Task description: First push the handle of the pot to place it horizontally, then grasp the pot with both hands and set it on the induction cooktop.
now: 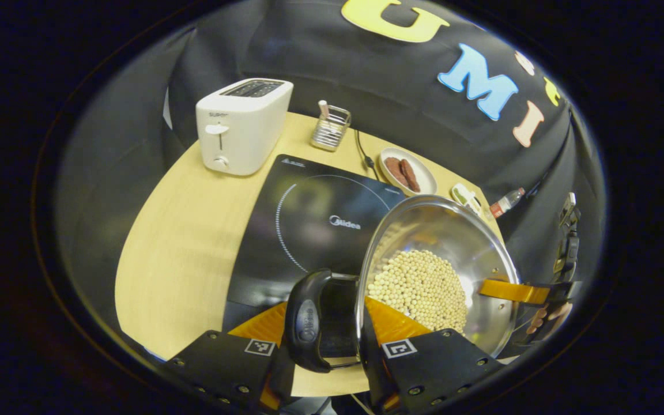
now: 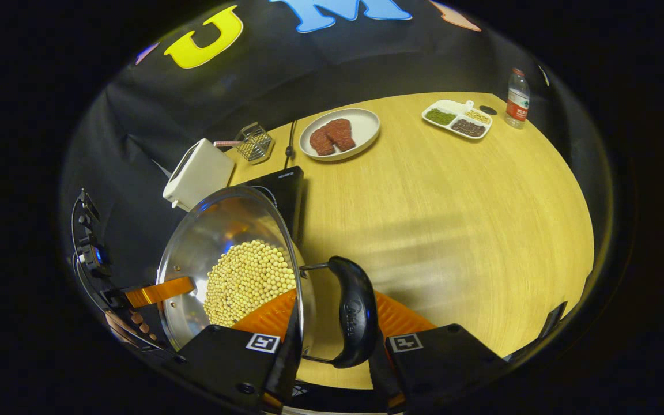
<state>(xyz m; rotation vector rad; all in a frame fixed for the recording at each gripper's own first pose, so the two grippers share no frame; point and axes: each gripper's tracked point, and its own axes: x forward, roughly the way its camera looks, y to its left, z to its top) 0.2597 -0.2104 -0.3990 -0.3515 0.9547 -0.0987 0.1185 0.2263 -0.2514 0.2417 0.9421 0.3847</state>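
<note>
Gripping a side handle each, both grippers close on the pot, carrying it level toward the cooktop at ten o'clock.

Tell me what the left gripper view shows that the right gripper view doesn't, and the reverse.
Left gives: the cooktop's ring marking and the toaster's lever. Right gives: the divided dish's fillings and a small dark disc beside the bottle. Shared: the pot of beans, the plate of meat, the wire rack, and the left tool and right tool, each astride a pot handle.
</note>
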